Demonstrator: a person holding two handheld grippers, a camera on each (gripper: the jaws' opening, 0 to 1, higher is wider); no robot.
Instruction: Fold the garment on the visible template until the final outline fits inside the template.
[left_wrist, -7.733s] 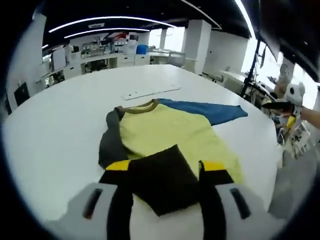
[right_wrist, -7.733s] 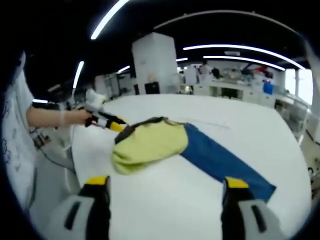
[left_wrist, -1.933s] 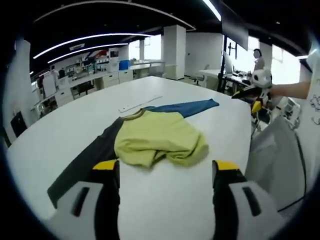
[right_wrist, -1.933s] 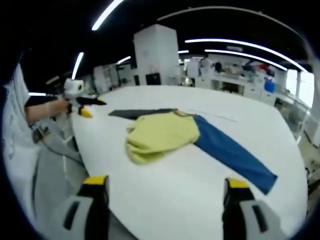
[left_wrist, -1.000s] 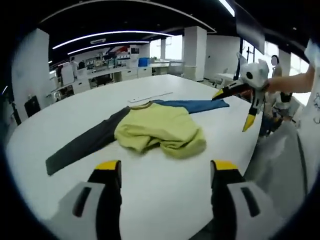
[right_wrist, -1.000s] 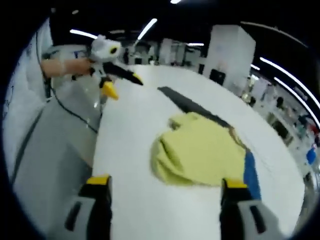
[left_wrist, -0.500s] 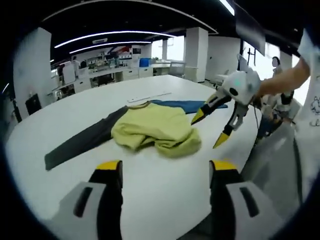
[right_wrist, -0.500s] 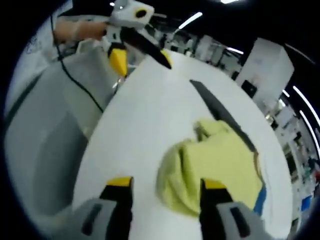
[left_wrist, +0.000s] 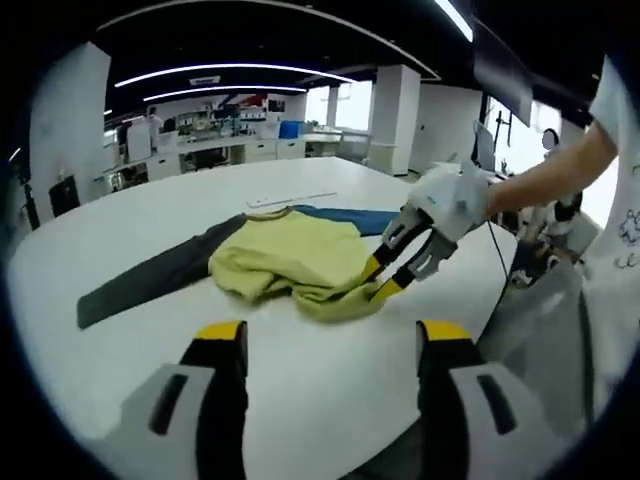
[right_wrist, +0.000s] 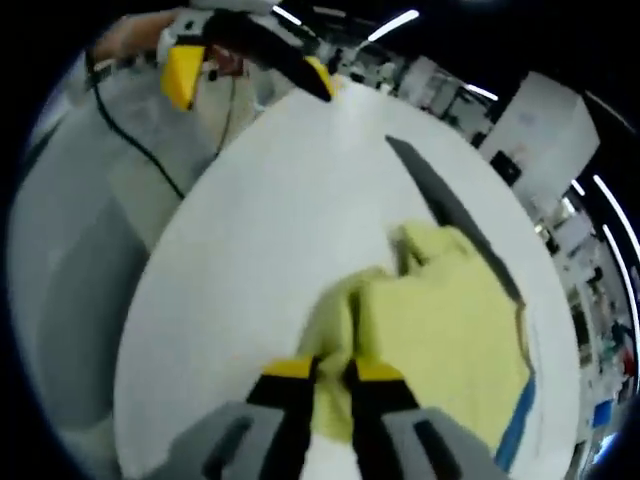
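White round table (left_wrist: 120, 330) in an open office. Right gripper (right_wrist: 333, 372) pinches the yellow shirt's (left_wrist: 290, 255) bunched near hem; sleeves run crosswise. Left gripper (left_wrist: 330, 345) gapes wide, well short.

Soft matt cloth throughout the garment (left_wrist: 300, 262): yellow body rumpled into thick folds, dark grey sleeve (left_wrist: 150, 282) lying flat and limp beside it, blue sleeve (left_wrist: 360, 217) at its far side equally dull. Smooth white worktop (left_wrist: 300, 370) beneath, faintly sheened under the ceiling lights. On the right gripper (right_wrist: 328, 372), pale grey plastic shell, black jaws capped in yellow, closed into the yellow cloth. Same plastic on the left gripper (left_wrist: 330, 345).
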